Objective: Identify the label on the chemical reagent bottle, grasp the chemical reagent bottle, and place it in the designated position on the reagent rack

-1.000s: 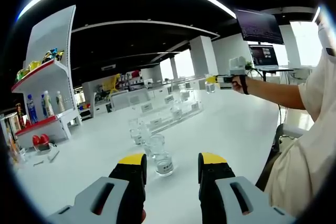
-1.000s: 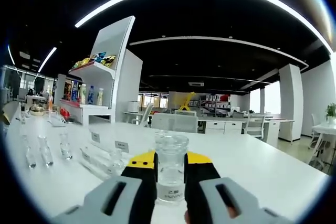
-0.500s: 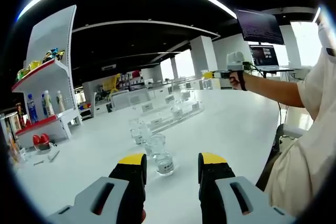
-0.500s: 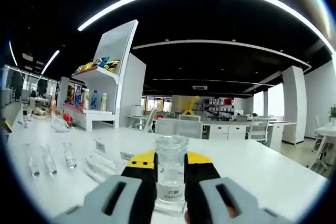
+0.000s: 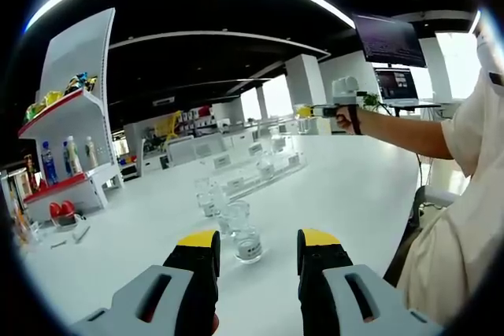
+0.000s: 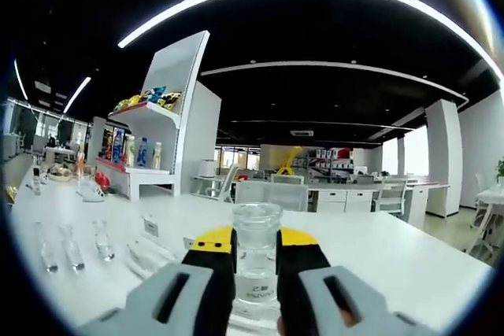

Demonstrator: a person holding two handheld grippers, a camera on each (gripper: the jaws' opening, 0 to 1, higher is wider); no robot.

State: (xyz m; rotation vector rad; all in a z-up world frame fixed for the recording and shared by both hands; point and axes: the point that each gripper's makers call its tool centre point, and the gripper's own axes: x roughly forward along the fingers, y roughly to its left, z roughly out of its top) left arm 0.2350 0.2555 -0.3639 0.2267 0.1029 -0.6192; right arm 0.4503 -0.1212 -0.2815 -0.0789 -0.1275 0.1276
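**Bottle held aloft in the right gripper, left gripper waiting low**

The right gripper [image 6: 256, 253] has its yellow-tipped fingers [image 6: 211, 245] clamped on a clear glass reagent bottle [image 6: 257, 253], upright, with a small white label low on its body; the print is too small to read. From the left gripper view, that same gripper [image 5: 305, 111] is out at the end of the person's outstretched arm [image 5: 394, 133], lifted above the white table [image 5: 354, 186] near the clear reagent rack [image 5: 260, 167] with its white tags.

The left gripper [image 5: 257, 248] sits low over the table, its fingers [image 5: 197, 253] apart and holding nothing. Just ahead of them stand several more glass bottles [image 5: 248, 245] in a loose line leading toward the rack.

In the right gripper view, three small vials [image 6: 71, 245] stand on the table to the left, and a white shelf unit [image 6: 150, 155] with drinks and snacks rises behind.
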